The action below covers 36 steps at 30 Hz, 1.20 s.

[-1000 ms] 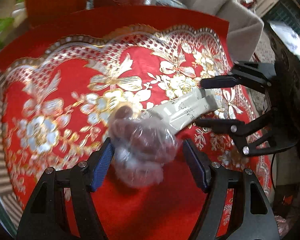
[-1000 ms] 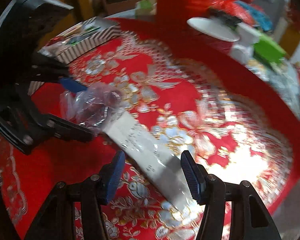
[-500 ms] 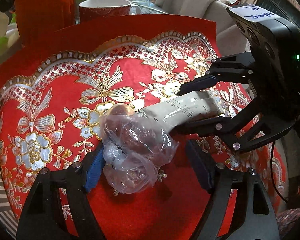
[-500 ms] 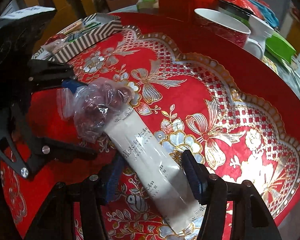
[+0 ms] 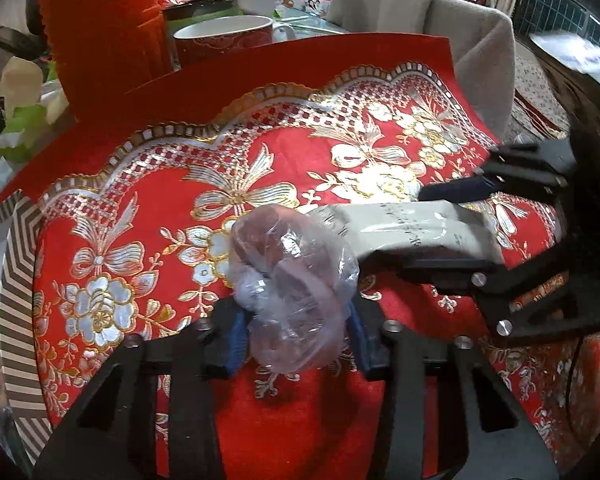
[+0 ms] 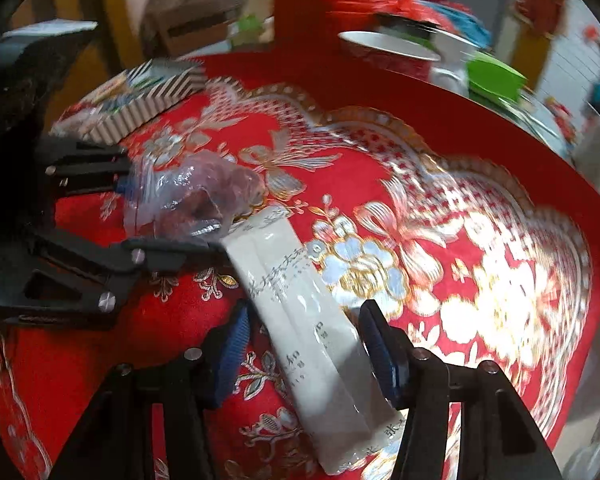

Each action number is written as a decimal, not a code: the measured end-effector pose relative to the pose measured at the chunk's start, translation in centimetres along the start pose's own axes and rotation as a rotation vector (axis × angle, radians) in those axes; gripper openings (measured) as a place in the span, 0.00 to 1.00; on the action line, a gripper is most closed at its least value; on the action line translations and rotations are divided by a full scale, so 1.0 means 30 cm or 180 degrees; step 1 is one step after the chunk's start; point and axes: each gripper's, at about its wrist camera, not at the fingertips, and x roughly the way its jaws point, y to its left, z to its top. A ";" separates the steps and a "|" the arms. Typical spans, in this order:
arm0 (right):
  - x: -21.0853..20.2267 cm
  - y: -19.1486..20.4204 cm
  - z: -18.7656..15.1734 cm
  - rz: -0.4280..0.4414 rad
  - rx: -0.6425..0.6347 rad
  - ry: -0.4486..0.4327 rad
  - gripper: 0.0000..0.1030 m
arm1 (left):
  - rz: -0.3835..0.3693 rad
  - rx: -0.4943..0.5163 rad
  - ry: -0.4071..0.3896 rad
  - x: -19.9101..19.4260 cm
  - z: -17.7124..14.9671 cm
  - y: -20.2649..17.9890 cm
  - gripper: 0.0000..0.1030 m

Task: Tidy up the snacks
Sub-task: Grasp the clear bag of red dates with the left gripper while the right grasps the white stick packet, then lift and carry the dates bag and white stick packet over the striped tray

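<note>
A clear plastic bag of dark reddish snacks (image 5: 296, 288) sits between the blue pads of my left gripper (image 5: 298, 340), which is shut on it just above the red and gold cloth (image 5: 180, 240). The bag also shows in the right wrist view (image 6: 192, 196). A long grey-white snack packet (image 6: 312, 328) lies on the cloth, one end by the bag. My right gripper (image 6: 306, 356) straddles the packet with its jaws closing on the sides; the pads look close to touching it. The packet also shows in the left wrist view (image 5: 412, 232).
A striped box (image 6: 156, 96) with snacks stands at the cloth's left edge, also in the left wrist view (image 5: 16, 280). A red and white mug (image 5: 228, 40), a tall red object (image 5: 104, 28) and green items (image 6: 496, 76) stand behind the cloth. A chair with grey fabric (image 5: 420, 16) is beyond.
My left gripper has closed on the bag of snacks and lifted it slightly. My right gripper has moved in along the grey-white packet and its jaws have narrowed around it.
</note>
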 end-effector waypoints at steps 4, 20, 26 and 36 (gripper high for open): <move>-0.018 0.023 -0.023 -0.0133 0.0242 -0.0062 0.42 | 0.0003 0.0003 -0.0095 -0.003 -0.012 0.007 0.31; -0.176 0.006 -0.247 -0.0189 0.2140 -0.1120 0.30 | -0.0321 -0.0076 -0.0460 -0.167 -0.088 -0.031 0.27; -0.210 0.025 -0.239 -0.0311 0.2074 -0.1273 0.30 | -0.0405 0.0017 -0.0573 -0.219 -0.109 -0.031 0.27; -0.281 0.124 -0.269 -0.0532 0.1905 -0.1643 0.30 | -0.0342 -0.0114 -0.0883 -0.381 -0.260 0.078 0.27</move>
